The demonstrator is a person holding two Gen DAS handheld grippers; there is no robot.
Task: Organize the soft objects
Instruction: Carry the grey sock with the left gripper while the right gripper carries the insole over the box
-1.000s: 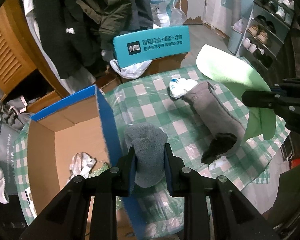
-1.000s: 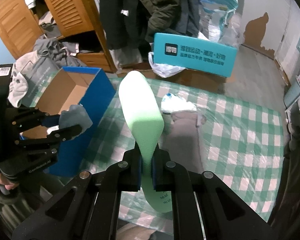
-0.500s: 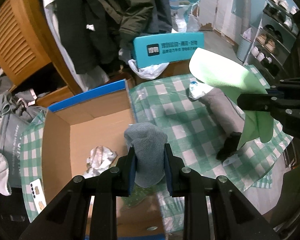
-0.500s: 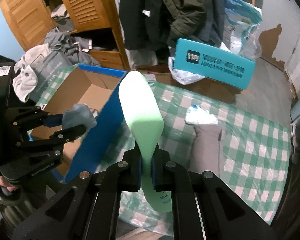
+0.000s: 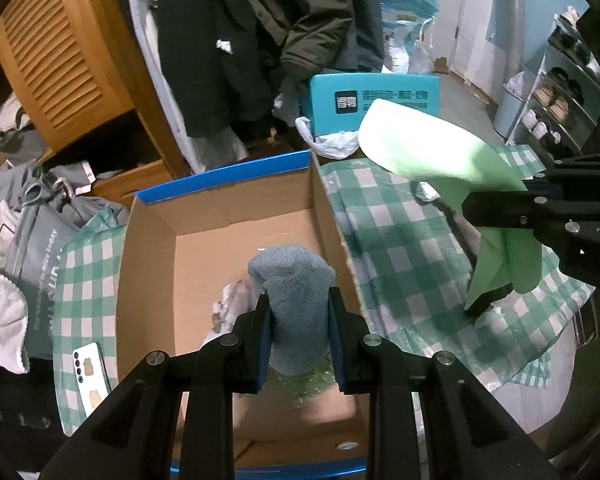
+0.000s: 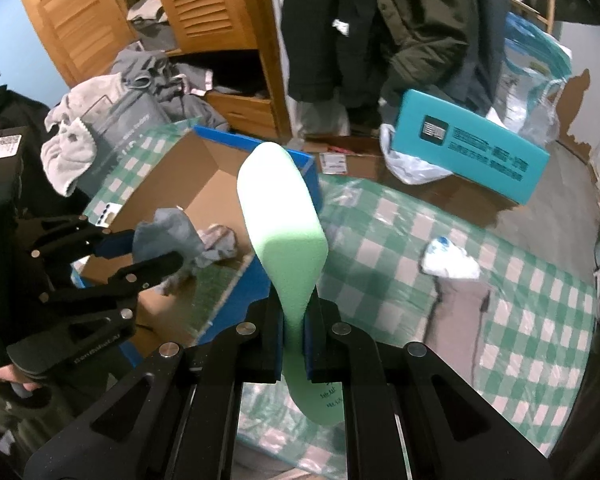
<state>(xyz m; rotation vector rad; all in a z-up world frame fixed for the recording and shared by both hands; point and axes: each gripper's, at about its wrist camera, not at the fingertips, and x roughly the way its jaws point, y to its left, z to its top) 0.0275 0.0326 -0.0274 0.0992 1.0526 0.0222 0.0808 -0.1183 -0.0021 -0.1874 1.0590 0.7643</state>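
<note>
My left gripper is shut on a grey-blue sock and holds it over the open cardboard box with blue outer walls. The sock and left gripper also show in the right wrist view. My right gripper is shut on a light green foam insole, held upright to the right of the box; the insole shows in the left wrist view. A crumpled white patterned cloth lies inside the box. A grey sock and a white bundle lie on the checked cloth.
A green-white checked cloth covers the table. A teal box stands behind it with a white plastic bag. A phone lies left of the box. Hanging coats, a wooden louvred wardrobe and a shoe rack surround the table.
My left gripper has carried the grey-blue sock left from the checked cloth to above the box interior. My right gripper with the insole has moved left toward the box.
</note>
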